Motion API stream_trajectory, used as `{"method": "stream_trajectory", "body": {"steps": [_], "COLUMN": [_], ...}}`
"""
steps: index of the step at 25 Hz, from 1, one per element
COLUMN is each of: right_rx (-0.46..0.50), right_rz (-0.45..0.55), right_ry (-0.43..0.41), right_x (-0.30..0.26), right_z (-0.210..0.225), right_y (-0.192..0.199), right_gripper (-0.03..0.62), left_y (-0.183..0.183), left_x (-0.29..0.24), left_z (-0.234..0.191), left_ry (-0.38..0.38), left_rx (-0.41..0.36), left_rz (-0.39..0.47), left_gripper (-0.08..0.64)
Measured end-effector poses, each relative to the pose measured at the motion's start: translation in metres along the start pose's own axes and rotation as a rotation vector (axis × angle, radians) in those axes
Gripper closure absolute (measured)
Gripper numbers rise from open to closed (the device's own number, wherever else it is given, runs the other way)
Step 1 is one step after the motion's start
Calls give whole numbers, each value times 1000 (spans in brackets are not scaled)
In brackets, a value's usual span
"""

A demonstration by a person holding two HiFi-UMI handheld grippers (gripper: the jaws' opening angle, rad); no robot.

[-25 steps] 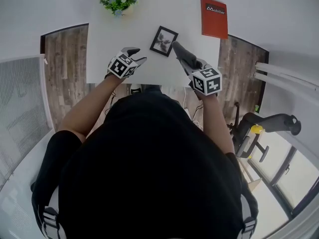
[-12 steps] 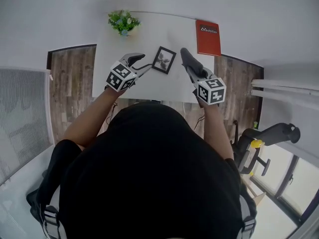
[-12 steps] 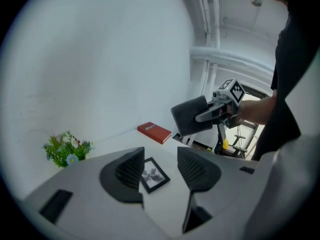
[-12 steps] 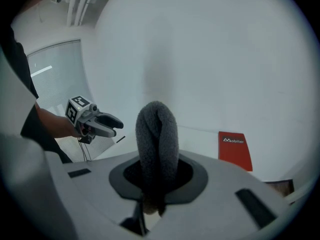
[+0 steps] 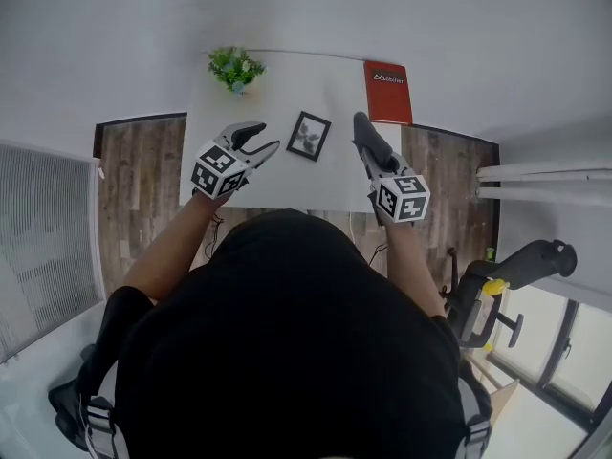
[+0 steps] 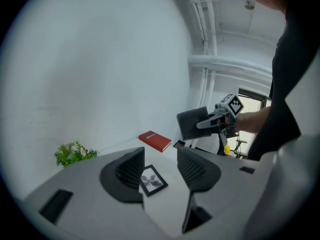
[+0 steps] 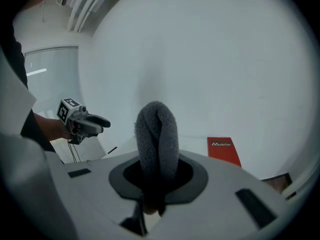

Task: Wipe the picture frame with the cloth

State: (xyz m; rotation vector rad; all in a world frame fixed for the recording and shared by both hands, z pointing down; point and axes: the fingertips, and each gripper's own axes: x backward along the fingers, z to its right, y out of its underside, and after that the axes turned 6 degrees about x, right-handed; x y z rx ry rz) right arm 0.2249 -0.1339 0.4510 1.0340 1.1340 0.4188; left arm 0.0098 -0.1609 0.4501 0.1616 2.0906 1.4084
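On the bench (image 5: 277,84) at 12 o'clock: frame (image 5: 309,135). Our left hand-held gripper (image 5: 270,135) is released and empty, jaws just narrowing; right hand-held gripper (image 5: 380,158) clamps cloth (image 7: 157,134).

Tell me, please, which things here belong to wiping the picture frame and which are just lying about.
For the job: picture frame, lying flat on the white table; grey cloth, clamped in the right gripper.

Just lying about: small green plant; red book at the table's far corner.
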Motion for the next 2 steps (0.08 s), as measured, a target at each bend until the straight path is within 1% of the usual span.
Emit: {"method": "stream_trajectory", "body": {"steps": [2], "right_rx": [-9], "right_rz": [16], "right_ry": [14], "right_x": [4], "right_z": [0], "right_y": [0], "right_gripper": [546], "left_y": [-1], "left_x": [6], "left_z": [1], "left_ry": [-2], "left_rx": [11], "left_rz": [14], "left_gripper": [351]}}
